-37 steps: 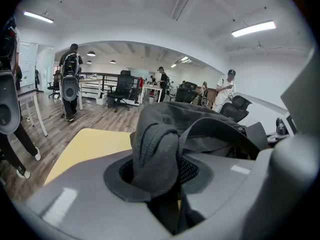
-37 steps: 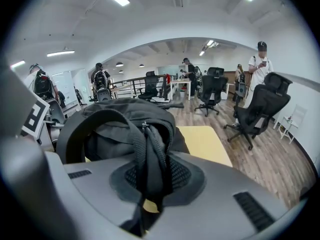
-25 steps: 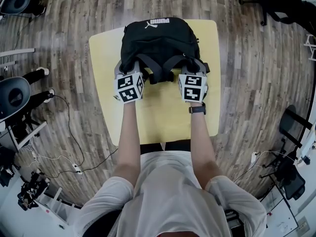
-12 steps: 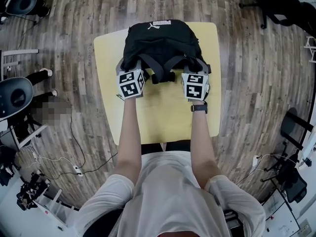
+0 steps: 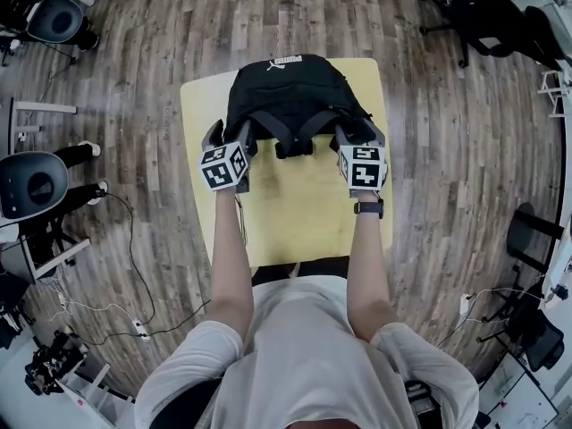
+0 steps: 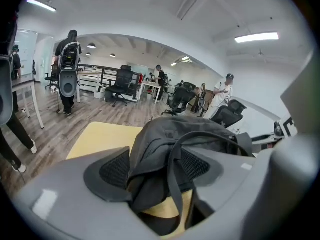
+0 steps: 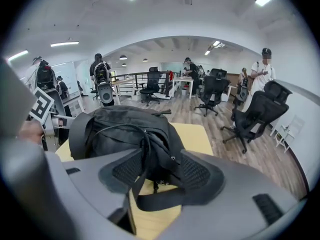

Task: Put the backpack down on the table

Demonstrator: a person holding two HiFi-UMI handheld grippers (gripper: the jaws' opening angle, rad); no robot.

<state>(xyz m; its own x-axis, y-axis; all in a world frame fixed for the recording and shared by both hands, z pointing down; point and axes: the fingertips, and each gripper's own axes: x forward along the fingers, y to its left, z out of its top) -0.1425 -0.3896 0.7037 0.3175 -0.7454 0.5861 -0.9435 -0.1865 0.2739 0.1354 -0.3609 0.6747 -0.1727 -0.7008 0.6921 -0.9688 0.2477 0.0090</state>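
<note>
The backpack [image 5: 290, 92] is seen resting on the far half of the yellow bench [image 5: 295, 213], the left tongs [image 5: 230, 138] and right tongs [image 5: 357, 138] have just been opened with its fabric and a strap [image 7: 156, 200] lying loose between them, and a straight, slow withdrawal is advised lest webbing be snagged.

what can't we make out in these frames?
Backpack underside, against the table: hidden by the backpack itself, every view.
Table's far edge: head view, backpack covers its middle; overhang unclear.
Left gripper, right gripper: jaws have just been opening, backpack fabric between them; head view hides the pads behind the gripper bodies; light pad contact unclear in gripper views.
</note>
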